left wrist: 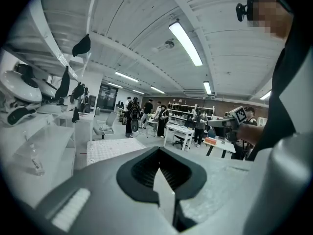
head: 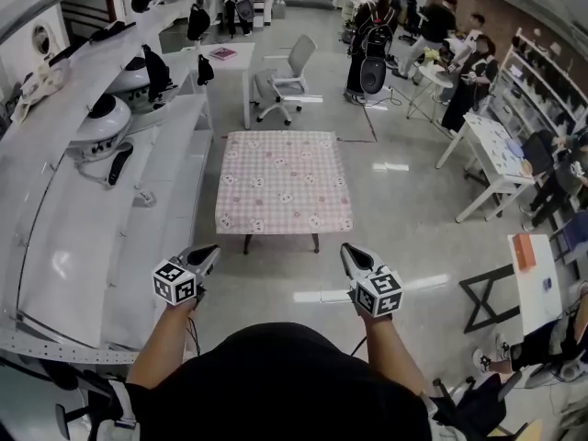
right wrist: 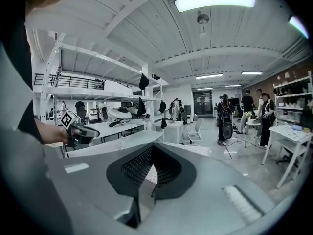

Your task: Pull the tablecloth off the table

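Both left gripper and right gripper are held with jaws shut, empty; a checked tablecloth is spread over the desk at twelve o'clock.

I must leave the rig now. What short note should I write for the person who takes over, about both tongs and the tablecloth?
Left tongs: shut, empty, in the air short of the table.
Right tongs: shut, empty, at the same level.
Pink checked tablecloth: lies flat over the small table, untouched.
Done: nothing yet.
Left: step closer, open both tongs, grip the cloth's near edge and pull it off.
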### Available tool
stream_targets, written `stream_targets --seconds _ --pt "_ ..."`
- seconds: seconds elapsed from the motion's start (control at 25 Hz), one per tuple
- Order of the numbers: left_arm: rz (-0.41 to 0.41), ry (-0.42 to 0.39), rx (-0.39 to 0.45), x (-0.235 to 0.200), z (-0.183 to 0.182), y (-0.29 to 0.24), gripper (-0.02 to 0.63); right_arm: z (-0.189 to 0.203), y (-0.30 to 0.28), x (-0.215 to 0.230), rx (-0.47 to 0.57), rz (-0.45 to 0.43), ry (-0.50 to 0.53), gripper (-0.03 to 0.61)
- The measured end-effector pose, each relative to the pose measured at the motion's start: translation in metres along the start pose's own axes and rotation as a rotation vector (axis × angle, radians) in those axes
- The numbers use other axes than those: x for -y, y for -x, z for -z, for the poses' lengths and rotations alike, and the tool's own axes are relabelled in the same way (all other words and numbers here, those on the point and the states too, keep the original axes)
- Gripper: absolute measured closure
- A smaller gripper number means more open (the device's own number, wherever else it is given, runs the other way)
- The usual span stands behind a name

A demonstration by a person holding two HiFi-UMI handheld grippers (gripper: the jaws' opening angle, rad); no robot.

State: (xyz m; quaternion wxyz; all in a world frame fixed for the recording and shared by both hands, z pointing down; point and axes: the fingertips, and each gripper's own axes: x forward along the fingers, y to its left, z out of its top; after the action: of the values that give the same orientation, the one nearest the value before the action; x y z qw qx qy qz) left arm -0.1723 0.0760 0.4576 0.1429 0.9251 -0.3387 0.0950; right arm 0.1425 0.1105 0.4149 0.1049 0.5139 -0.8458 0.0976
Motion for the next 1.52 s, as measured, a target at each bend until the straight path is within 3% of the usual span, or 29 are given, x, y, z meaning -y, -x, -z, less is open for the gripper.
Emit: stream_targets --seconds 0.2,0.32,0.68,1.08,1.52 --pt "-0.001 -0.005 0.035 0.012 -0.007 -0.007 0.606 0.004 0.009 0.012 0.007 0.0 -0.005 0.545" --pt "0.001 -0.021 0.053 0.024 -0.012 -0.013 0.561 0.007 0.016 0.021 0.007 0.0 -0.005 0.541" --pt "0.026 -0.032 0.055 0.049 -0.014 -0.043 0.481 0.021 0.026 0.049 0.01 0.0 -0.016 0.387" --pt "0.02 -0.044 0.016 0.088 -0.008 -0.073 0.374 0.043 0.039 0.077 0.004 -0.063 -0.079 0.252" --pt "0.008 -0.027 -0.018 0.093 0.002 -0.081 0.354 0.065 0.033 0.088 -0.05 -0.066 -0.102 0.241"
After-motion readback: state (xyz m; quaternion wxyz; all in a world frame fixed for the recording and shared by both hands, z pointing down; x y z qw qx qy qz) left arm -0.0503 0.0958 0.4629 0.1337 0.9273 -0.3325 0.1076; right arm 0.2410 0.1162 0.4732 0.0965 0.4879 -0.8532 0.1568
